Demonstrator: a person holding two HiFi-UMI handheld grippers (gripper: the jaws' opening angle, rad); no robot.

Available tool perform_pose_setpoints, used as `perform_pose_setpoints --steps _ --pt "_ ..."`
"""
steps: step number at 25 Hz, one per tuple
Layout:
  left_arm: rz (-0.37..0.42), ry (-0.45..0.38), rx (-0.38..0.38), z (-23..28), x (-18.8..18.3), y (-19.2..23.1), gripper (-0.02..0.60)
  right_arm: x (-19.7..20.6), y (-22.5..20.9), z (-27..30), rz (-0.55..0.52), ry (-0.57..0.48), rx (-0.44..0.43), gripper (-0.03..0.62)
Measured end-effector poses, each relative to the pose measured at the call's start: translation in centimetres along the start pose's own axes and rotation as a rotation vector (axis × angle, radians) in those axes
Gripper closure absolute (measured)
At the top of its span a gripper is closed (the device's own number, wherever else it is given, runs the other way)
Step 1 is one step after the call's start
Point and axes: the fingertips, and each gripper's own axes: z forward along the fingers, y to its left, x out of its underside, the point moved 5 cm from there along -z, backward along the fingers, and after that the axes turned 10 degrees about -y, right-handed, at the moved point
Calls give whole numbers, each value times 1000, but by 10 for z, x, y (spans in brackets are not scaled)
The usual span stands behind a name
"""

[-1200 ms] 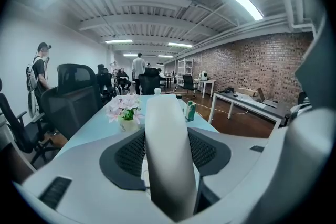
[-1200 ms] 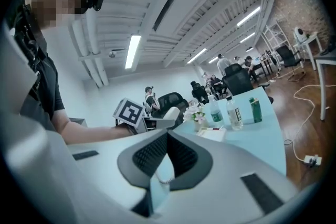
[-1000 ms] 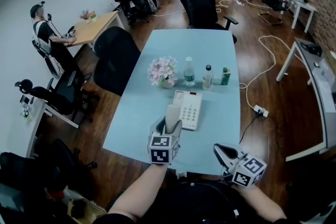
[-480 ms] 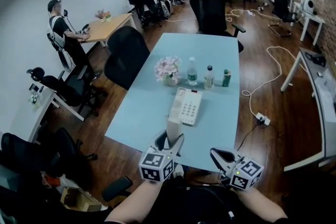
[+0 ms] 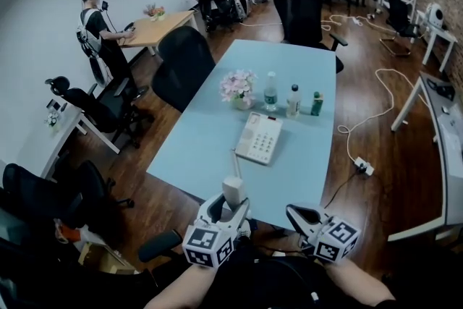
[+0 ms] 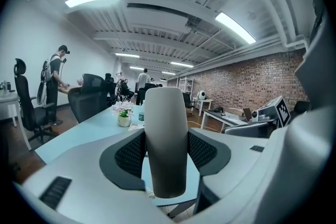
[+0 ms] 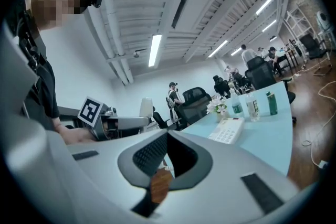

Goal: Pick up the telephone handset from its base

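Observation:
The white telephone handset (image 6: 165, 139) stands upright between the dark pads of my left gripper (image 5: 226, 200), which is shut on it. In the head view the handset (image 5: 233, 192) hangs just off the near edge of the light blue table (image 5: 210, 148), well away from its base. A thin cord (image 5: 236, 164) runs from it to the white telephone base (image 5: 259, 138), which lies mid-table with its keypad up. My right gripper (image 5: 298, 215) hovers beside the left one, off the table's near edge. It is shut, its jaws meeting at the tips with nothing between them (image 7: 167, 136).
A pot of pink flowers (image 5: 239, 88), two clear bottles (image 5: 270, 92) and a small green bottle (image 5: 317, 103) stand behind the base. Black office chairs (image 5: 184, 65) ring the table. People stand at desks on the left and at the far end. Cables cross the wood floor at the right.
My left gripper has drawn the handset back from beside the base to beyond the table's near edge, pulling the cord out behind it. The right gripper has shifted only slightly.

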Motion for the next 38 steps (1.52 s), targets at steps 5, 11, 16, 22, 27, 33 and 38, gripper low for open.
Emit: perform_pose_setpoints --steps 5,11,16,22,27,33,38 --pt "-15 -18 -28 -12 1 1 348 2 1 -4 -16 -7 -5 582" --pt "-13 -31 -42 -12 -3 4 350 5 1 -5 -43 11 5 583" --pt "-9 -30 -39 -10 -3 4 350 5 0 -3 -63 25 15 583" --pt "-4 -27 -39 -7 -5 5 350 5 -2 -2 -61 29 21 583" --pt "-3 -20 -36 -9 -5 6 350 5 1 1 -61 34 17 583" --pt "-4 -12 -39 -11 -4 12 350 7 4 7 -59 43 11 583" --pt "-5 -8 -38 -11 -1 14 350 7 4 9 -62 43 12 583"
